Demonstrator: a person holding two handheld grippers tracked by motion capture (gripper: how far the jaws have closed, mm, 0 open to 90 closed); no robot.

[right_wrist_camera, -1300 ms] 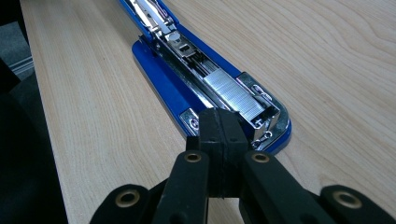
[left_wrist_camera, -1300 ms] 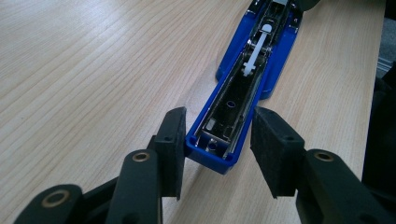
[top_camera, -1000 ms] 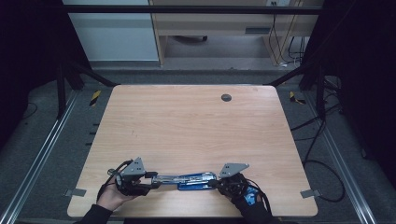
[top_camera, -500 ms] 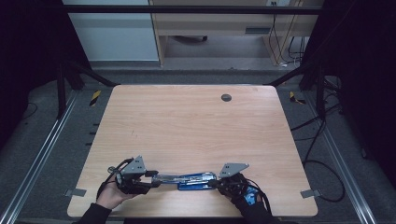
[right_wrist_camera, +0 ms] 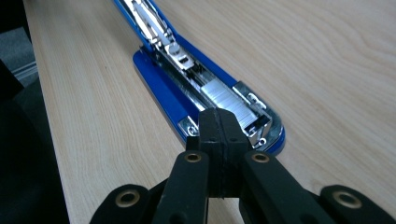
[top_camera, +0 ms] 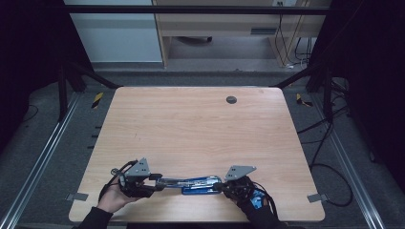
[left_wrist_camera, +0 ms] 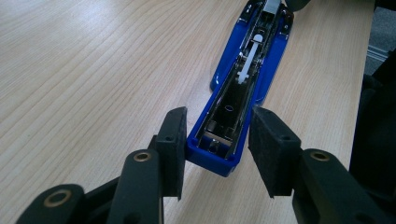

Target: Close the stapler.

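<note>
At the left of the high view our left gripper (top_camera: 155,180) sits by the near edge of the table (top_camera: 191,124), and its own view shows the jaws standing wide on either side of the blue stapler (left_wrist_camera: 243,93), one pad (left_wrist_camera: 172,140) just touching the blue end, the other pad (left_wrist_camera: 273,149) a little apart from it, so nothing is clamped there yet. The stapler lies flat and swung fully open, stretched between our two hands along the near edge. We judge it a stiff, fairly heavy thing of metal and hard plastic, with smooth sides that could slip, and its hinge will let the two halves flop if we lift by one end only; the plain blue end between the left jaws looks the safest place to grip (square, thick and clear of the spring track). Moving right, the left gripper view gives us the empty channel and the white pusher (left_wrist_camera: 250,58), which the high view is too far off to show. Farther right, our right gripper (top_camera: 222,187) has its jaws pressed together with nothing between them, its tip at the head of the stapler; that gripper's view alone reveals the strip of staples (right_wrist_camera: 229,100) lying in the magazine.
</note>
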